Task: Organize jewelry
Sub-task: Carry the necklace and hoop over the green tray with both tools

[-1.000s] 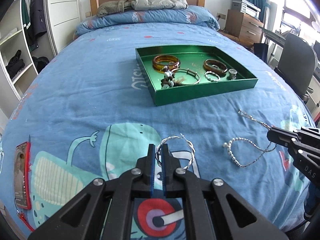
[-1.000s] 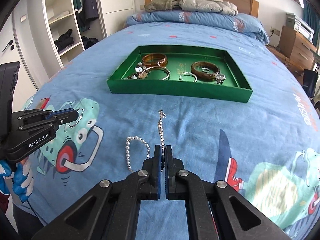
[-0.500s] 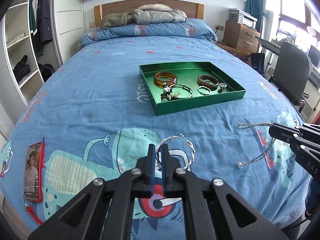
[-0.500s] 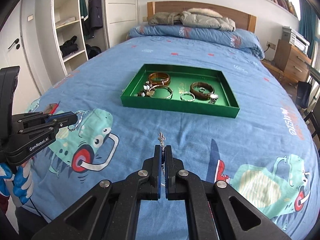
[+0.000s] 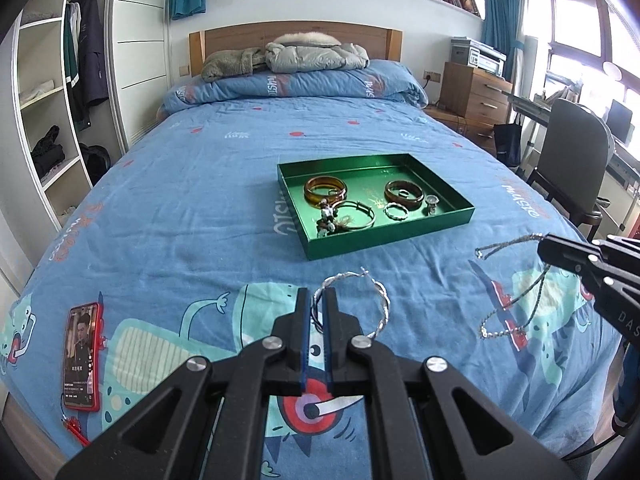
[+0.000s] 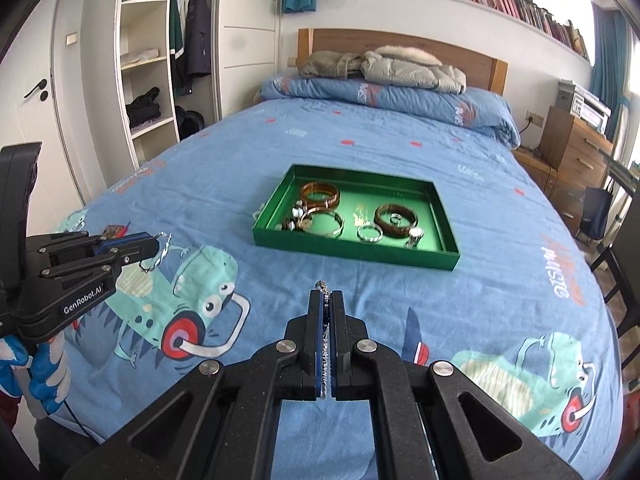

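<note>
A green tray [image 5: 400,240] [image 6: 348,250] lies mid-bed with amber bangles [image 5: 325,190], a silver bangle [image 5: 356,216], a ring and small pieces inside. My left gripper [image 5: 318,296] is shut on a twisted silver bangle [image 5: 380,304], lifted above the blue bedspread; it shows at left in the right wrist view as the left gripper [image 6: 154,246] with the bangle [image 6: 158,258]. My right gripper [image 6: 327,300] is shut on a silver chain [image 6: 325,344]; in the left wrist view the right gripper [image 5: 546,248] holds that chain [image 5: 516,300], which dangles in loops.
A red phone [image 5: 82,356] lies on the bedspread at near left. Coats and a rolled duvet [image 5: 296,84] sit at the headboard. A wardrobe [image 6: 148,80] stands left, a wooden dresser [image 5: 476,100] and a chair [image 5: 568,164] right. A gloved hand [image 6: 44,372] holds the left gripper.
Both grippers have risen off the bedspread with their pieces. The chain, which partly lay on the bed, now hangs free from the right gripper. The tray looks farther off.
</note>
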A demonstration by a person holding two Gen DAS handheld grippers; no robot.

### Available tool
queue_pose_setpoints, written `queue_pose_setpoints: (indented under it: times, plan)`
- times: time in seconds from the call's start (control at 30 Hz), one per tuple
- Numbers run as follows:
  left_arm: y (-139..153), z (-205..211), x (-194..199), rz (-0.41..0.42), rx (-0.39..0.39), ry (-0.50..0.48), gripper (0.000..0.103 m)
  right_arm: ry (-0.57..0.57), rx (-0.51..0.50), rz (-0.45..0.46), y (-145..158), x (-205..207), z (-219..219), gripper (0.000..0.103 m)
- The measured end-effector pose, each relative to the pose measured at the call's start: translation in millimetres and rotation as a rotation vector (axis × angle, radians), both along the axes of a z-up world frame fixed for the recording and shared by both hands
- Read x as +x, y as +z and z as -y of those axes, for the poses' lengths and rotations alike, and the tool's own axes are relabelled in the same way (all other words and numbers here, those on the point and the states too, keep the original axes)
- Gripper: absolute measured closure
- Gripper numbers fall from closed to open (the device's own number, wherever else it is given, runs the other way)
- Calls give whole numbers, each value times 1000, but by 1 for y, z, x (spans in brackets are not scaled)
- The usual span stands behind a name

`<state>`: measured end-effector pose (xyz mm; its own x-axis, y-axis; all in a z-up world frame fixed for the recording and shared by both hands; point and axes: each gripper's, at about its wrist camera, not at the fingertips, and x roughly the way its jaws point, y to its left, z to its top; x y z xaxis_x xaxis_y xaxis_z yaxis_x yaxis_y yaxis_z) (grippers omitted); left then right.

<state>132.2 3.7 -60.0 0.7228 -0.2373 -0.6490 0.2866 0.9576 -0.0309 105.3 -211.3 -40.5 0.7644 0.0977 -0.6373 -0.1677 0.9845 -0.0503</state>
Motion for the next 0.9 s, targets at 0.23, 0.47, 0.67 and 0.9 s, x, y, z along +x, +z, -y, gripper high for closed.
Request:
queue_pose_setpoints:
  times: [0.23,0.47,0.67,0.9]
  plan:
    - [6,-2,22,4,-12,14,98,-11,3,55,21,17,7,101]
    - [10,12,61,6,-22,8,98,-13,10,104,39,56,17,101]
    - [12,38,106,-1,-28,-14,98,-18,20,132,46,99,26,101]
    - [0,78,164,-41,-29,-53,98,-38,46,127,38,156,40,101]
